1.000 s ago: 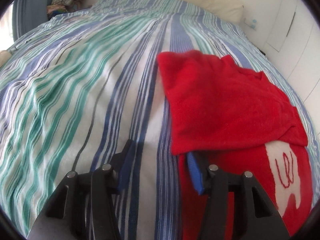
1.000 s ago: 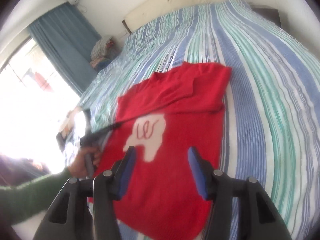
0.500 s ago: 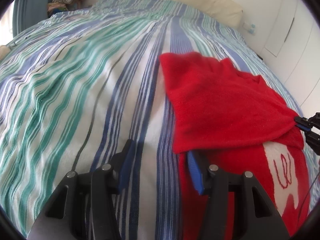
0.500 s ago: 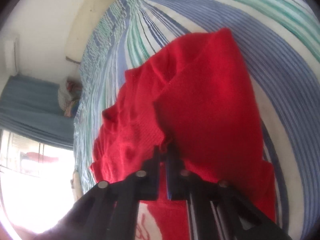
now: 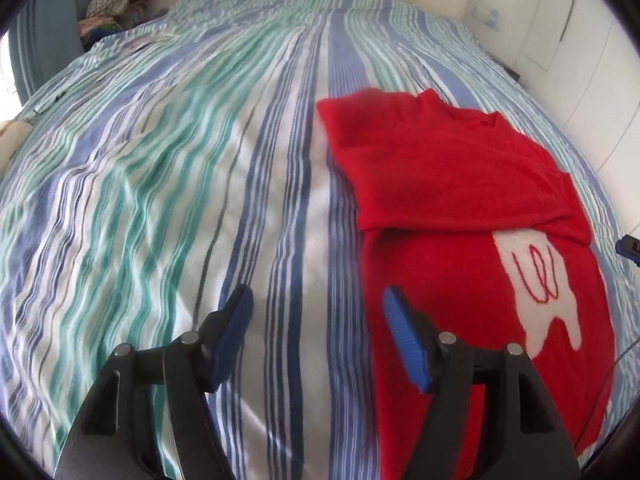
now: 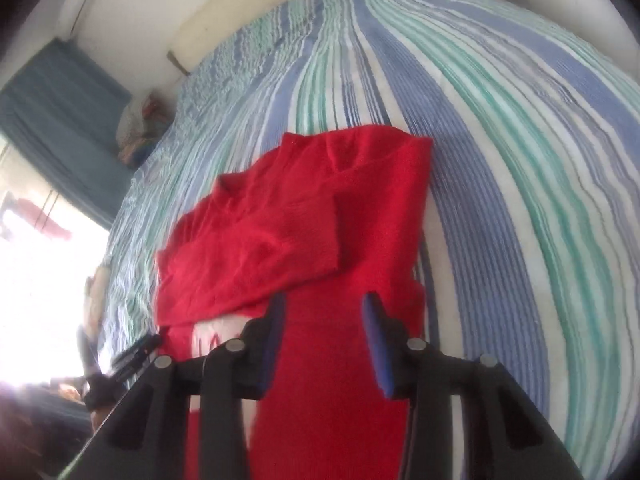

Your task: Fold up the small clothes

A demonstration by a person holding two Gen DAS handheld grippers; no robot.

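Fingers of the left gripper (image 5: 316, 316) and right gripper (image 6: 324, 320) are both opening, holding nothing, above the red sweater (image 5: 460, 200) lying sleeve-folded on the striped bed (image 5: 180, 160). Next, pinch both hem corners together, evenly.

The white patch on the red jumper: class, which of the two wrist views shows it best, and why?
The left wrist view. There the white patch lies almost whole on the red jumper, red stitching plain, only its top tucked under the folded sleeve. The right wrist view shows just a blurred sliver between the fold and the right gripper, whose jaws are opening.
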